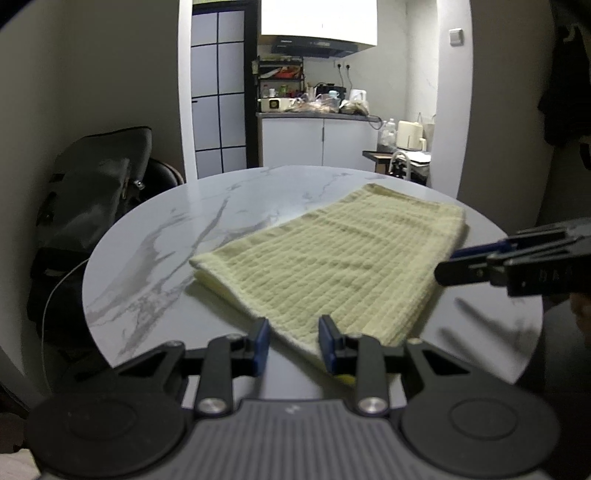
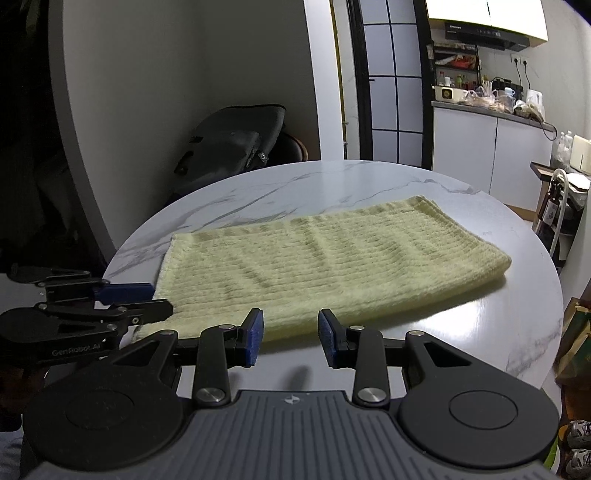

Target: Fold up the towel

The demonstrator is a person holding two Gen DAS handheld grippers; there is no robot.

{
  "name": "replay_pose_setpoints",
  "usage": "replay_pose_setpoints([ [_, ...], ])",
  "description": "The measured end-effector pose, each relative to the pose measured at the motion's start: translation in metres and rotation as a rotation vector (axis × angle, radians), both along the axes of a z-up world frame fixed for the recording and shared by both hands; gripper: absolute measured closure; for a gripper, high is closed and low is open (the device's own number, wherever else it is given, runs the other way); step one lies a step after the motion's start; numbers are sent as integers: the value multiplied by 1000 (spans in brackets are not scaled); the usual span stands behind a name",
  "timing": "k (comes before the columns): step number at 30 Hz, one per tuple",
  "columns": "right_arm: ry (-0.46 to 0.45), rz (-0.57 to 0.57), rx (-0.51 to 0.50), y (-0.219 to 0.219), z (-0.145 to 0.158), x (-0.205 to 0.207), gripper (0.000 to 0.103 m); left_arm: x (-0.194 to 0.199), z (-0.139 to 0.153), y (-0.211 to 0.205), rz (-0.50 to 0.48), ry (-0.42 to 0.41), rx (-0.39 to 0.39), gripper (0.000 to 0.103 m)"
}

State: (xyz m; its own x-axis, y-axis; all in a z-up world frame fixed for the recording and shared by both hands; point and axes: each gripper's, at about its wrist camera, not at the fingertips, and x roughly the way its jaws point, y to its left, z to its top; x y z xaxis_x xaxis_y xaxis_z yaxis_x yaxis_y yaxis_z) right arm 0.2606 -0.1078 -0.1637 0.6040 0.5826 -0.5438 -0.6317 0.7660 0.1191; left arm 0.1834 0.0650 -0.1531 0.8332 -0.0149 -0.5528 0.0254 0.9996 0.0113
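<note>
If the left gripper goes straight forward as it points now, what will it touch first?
Most likely the towel. The left gripper is open and the towel's near corner lies just ahead between its fingers, on the table. How high the fingers are above the table is unclear, so it might slide over the cloth.

Dim foreground against an overexposed kitchen cabinet (image 1: 318, 18), soft glare on the marble tabletop (image 2: 480, 321), strong fisheye bending at the edges, slight blur throughout.
</note>
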Motion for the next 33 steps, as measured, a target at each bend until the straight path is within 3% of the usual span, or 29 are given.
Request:
replay_pose_setpoints([
  [20, -27, -25, 12, -4, -17, -45, 66, -12, -8, -21, -85, -49, -31, 71],
  [33, -39, -35, 62, -5, -14, -60, 66, -20, -11, -3, -101, -84, -57, 71],
])
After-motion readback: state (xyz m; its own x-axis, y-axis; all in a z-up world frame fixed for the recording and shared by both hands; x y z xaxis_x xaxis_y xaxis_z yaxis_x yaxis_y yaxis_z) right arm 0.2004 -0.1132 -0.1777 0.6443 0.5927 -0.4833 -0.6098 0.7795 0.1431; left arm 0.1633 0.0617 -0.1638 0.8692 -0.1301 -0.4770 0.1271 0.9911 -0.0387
